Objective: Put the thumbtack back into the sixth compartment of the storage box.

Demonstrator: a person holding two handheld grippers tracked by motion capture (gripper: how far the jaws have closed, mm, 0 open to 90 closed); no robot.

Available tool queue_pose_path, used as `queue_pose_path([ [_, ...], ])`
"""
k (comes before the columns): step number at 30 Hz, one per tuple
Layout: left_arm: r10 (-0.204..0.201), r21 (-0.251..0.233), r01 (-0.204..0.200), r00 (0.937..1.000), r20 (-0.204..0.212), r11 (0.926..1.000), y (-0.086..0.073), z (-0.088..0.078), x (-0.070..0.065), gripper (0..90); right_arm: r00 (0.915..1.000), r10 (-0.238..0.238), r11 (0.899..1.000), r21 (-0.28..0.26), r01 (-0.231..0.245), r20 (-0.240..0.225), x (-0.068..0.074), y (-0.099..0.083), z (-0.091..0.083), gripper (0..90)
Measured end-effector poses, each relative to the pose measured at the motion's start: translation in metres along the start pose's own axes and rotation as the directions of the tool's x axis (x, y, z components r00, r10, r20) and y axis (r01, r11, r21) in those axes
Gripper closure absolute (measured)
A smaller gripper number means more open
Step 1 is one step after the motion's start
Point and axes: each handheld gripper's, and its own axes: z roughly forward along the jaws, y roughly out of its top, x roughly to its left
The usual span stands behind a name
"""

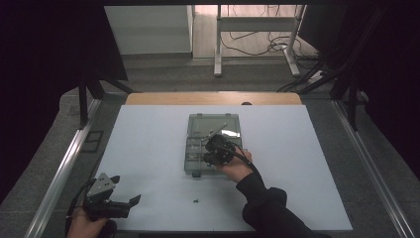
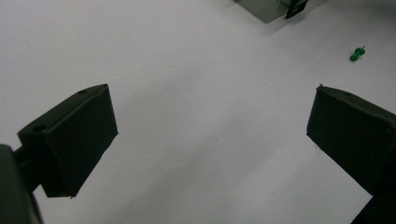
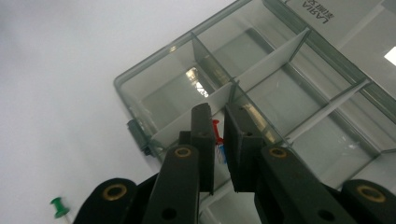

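Right gripper view shows my right gripper [image 3: 217, 140], jaws pinching a red pushpin [image 3: 215, 131] over the clear plastic compartment box [image 3: 154, 100]; next I release it inside. Left gripper [image 2: 210, 135] idles wide open on the desk [image 2: 187, 60].

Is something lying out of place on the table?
Yes. One green pushpin lies loose on the white table, outside the open compartment box. The right gripper holds a red pushpin above the box.

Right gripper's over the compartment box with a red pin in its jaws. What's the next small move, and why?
Probably lower a little and open the jaws: the right gripper pinches the red pushpin above a compartment of the open box. A green pushpin remains on the table.
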Motion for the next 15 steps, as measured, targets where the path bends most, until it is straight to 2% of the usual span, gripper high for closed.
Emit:
queue_pose_path([
  [4,0.0,-0.001,0.0,1.0,0.001,1.0,0.0,0.0,0.0,2.1,1.0,-0.001,1.0,0.022,0.001,0.009,-0.003,0.001,0.009,81.3],
  [8,0.0,-0.001,0.0,1.0,0.001,1.0,0.0,0.0,0.0,2.1,0.9999,-0.009,1.0,0.027,0.009,0.012,-0.003,0.001,0.011,79.3],
  [9,0.0,-0.001,0.0,1.0,0.001,1.0,0.0,0.0,0.0,2.1,0.9999,-0.006,1.0,0.018,0.006,0.008,-0.003,0.001,0.008,75.6],
  [12,0.001,0.0,-0.001,1.0,0.001,1.0,0.0,0.0,0.0,2.0,0.9999,-0.005,1.0,0.01,0.005,0.009,-0.002,0.0,0.005,72.6],
  [15,0.001,-0.001,-0.001,1.0,0.001,1.0,0.0,0.0,0.0,2.1,1.0,0.003,1.0,0.005,-0.003,0.002,-0.003,-0.001,0.0,61.5],
])
